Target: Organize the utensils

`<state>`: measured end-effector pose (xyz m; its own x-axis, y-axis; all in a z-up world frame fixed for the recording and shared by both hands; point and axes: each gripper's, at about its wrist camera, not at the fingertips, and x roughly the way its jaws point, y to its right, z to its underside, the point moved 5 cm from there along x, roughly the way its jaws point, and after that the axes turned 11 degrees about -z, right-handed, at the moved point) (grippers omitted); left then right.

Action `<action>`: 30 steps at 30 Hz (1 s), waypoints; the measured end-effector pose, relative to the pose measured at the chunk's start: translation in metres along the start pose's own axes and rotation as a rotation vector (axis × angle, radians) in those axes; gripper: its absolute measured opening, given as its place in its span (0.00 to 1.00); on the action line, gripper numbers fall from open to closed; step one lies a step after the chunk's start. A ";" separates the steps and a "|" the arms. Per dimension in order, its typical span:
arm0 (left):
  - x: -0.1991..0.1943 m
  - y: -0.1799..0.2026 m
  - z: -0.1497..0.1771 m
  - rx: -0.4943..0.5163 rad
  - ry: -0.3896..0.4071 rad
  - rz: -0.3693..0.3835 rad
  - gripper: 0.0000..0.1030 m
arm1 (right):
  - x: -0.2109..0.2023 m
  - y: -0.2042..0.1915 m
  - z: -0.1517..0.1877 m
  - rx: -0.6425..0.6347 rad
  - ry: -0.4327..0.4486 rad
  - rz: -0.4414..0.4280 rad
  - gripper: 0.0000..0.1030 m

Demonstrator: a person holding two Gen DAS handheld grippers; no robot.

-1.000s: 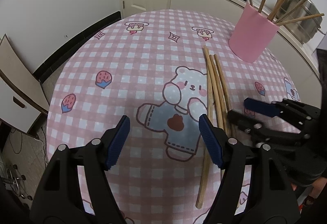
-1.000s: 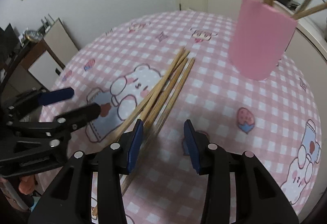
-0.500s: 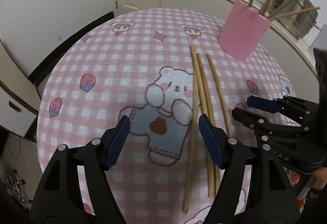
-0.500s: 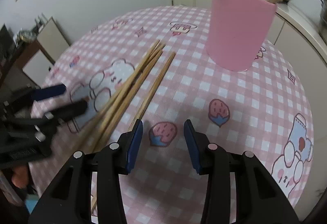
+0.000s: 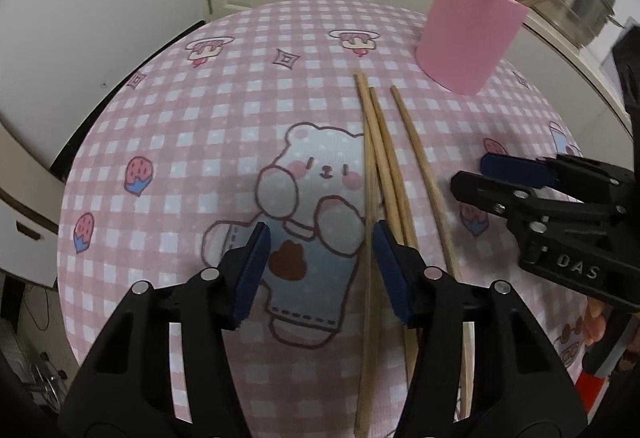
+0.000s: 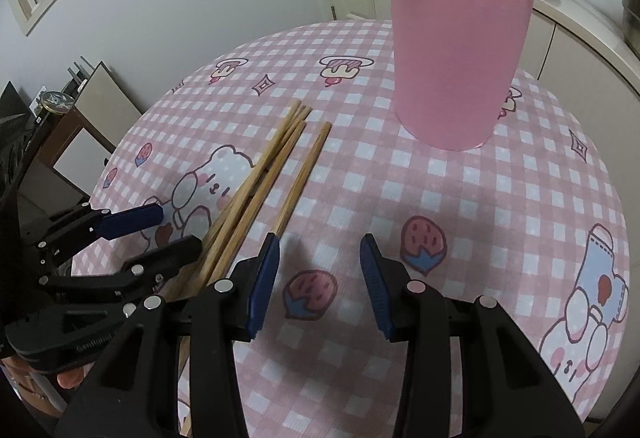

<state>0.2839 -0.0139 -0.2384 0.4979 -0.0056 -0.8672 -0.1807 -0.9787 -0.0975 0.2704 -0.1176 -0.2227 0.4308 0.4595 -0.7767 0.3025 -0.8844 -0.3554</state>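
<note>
While several chopsticks are already standing in the pink cup [image 5: 470,38] at one o'clock, loose chopsticks [image 5: 386,174] are lying mid-table as the left gripper [image 5: 318,270] is closing around one, the right gripper [image 6: 318,280] waiting open, empty.

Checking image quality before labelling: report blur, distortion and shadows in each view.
Left wrist view: fisheye bulges the table; the leftmost chopstick is smeared near the fingers. Right wrist view: sharp, same bulge, soft shadows beside the pink cup; no glare.
</note>
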 end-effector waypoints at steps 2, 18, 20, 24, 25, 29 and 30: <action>0.000 0.005 0.002 0.028 0.003 -0.009 0.51 | 0.001 0.000 0.000 -0.003 -0.001 -0.004 0.38; 0.031 0.006 -0.042 0.016 0.003 -0.067 0.51 | 0.006 0.000 -0.008 0.005 0.005 -0.011 0.38; 0.035 0.007 -0.049 0.003 0.003 -0.071 0.50 | 0.008 0.000 -0.011 0.006 0.007 -0.005 0.38; 0.041 0.002 -0.060 -0.027 0.011 -0.095 0.26 | 0.013 -0.001 -0.019 0.017 0.012 -0.003 0.38; 0.041 0.000 -0.060 -0.033 0.011 -0.095 0.21 | 0.015 -0.002 -0.021 0.015 0.010 -0.001 0.38; 0.038 -0.014 -0.052 -0.062 0.009 -0.072 0.15 | 0.023 -0.005 -0.028 0.004 0.005 0.024 0.38; 0.037 -0.018 -0.049 -0.066 0.004 -0.077 0.15 | 0.025 -0.005 -0.031 -0.001 0.004 0.032 0.38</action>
<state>0.3473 -0.0061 -0.2443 0.5112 0.0700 -0.8566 -0.0854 -0.9876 -0.1317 0.3057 -0.0989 -0.2242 0.4435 0.4310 -0.7859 0.2895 -0.8987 -0.3295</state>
